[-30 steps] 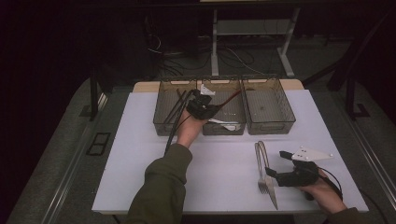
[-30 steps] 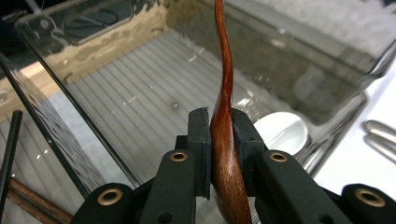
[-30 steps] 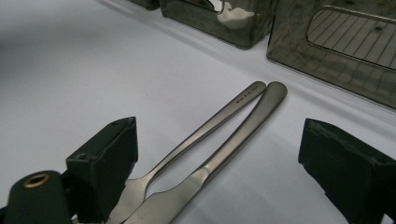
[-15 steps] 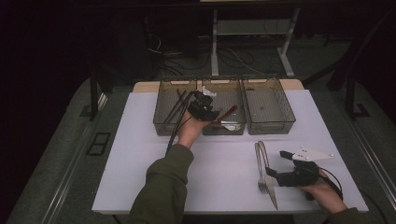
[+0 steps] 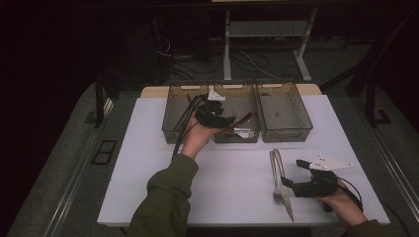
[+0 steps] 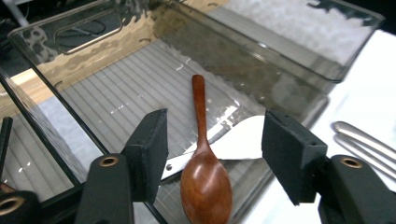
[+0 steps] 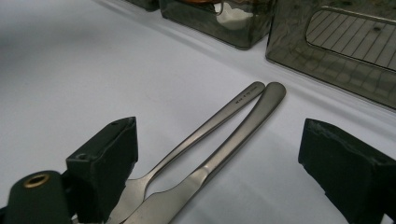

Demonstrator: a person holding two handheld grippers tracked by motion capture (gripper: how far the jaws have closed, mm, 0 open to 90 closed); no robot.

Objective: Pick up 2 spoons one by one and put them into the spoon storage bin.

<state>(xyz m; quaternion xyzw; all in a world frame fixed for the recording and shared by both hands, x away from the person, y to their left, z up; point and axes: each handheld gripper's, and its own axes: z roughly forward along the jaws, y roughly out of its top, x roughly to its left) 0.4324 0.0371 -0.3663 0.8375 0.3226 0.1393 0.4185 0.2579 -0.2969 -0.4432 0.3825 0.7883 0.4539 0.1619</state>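
Note:
A brown wooden spoon point(image 6: 205, 186) lies in the middle clear bin point(image 6: 121, 98), its bowl toward the camera, across a white spoon point(image 6: 240, 140). My left gripper point(image 6: 215, 140) is open, its jaws on either side of the wooden spoon without touching it. In the high view the left gripper point(image 5: 225, 120) hovers at that bin's point(image 5: 237, 101) front, with the wooden spoon point(image 5: 242, 119) pointing right. My right gripper point(image 5: 291, 186) rests open near the table's front right. Its jaws point(image 7: 219, 163) straddle a steel fork point(image 7: 205, 130) and knife point(image 7: 238, 135) lying side by side.
Three clear bins stand in a row at the back: the left bin point(image 5: 178, 116), the middle one and the right bin point(image 5: 284, 111). The fork point(image 5: 275, 173) and knife point(image 5: 286, 202) lie on the white table point(image 5: 148, 168). Cables trail from both grippers.
The wooden spoon has come into sight to the right of the left gripper over the middle bin. The right hand and gripper have stayed put.

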